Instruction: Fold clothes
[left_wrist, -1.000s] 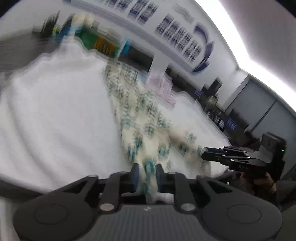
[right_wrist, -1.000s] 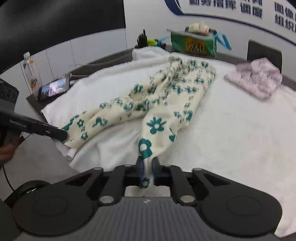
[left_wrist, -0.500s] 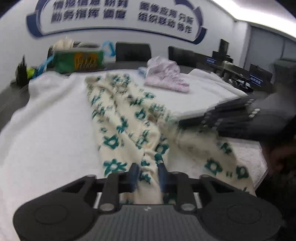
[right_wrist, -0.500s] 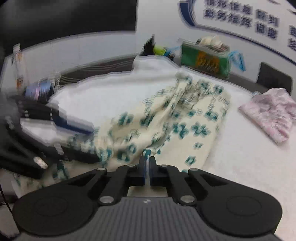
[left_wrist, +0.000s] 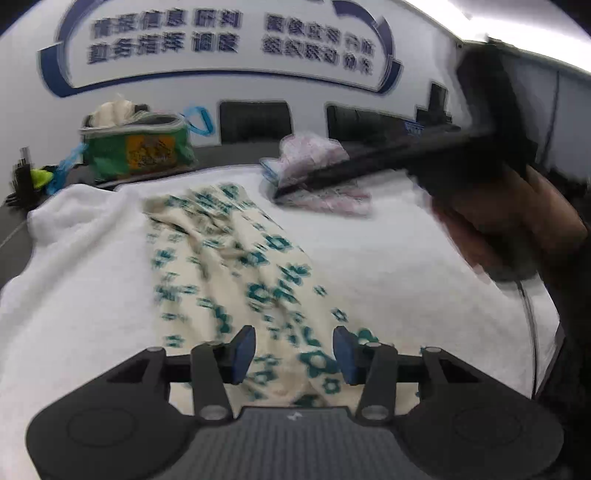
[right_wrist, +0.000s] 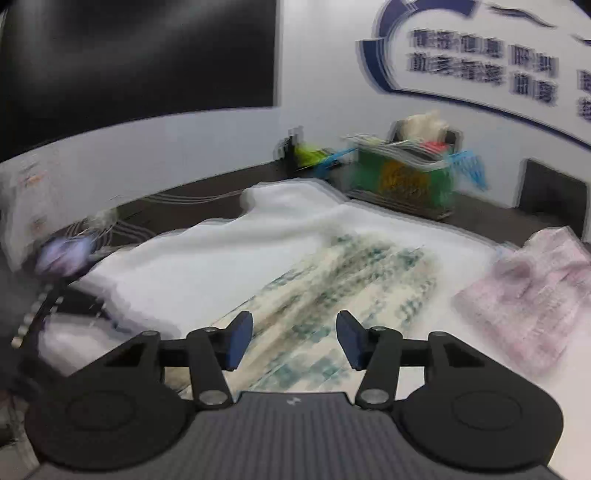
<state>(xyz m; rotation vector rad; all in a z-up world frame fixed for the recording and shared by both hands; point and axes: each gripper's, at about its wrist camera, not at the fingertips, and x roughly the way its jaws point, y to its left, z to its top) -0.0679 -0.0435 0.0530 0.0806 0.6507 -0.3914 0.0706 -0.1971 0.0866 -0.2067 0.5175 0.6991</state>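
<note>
Both claws apart over the floral trousers (left_wrist: 236, 266).
My left gripper (left_wrist: 293, 354) and right gripper (right_wrist: 294, 339) gape (blurred); pink garment (right_wrist: 532, 291) at 2 o'clock, green bag (right_wrist: 402, 181) at 12.

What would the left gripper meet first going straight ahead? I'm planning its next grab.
Probably the floral pants: the left gripper is open with the cloth running forward between its fingers.

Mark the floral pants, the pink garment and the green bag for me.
floral pants (left_wrist: 236, 266), left wrist view, middle of the fabric.
pink garment (right_wrist: 532, 291), right wrist view, centre of the pile.
green bag (left_wrist: 142, 147), left wrist view, front panel.
</note>
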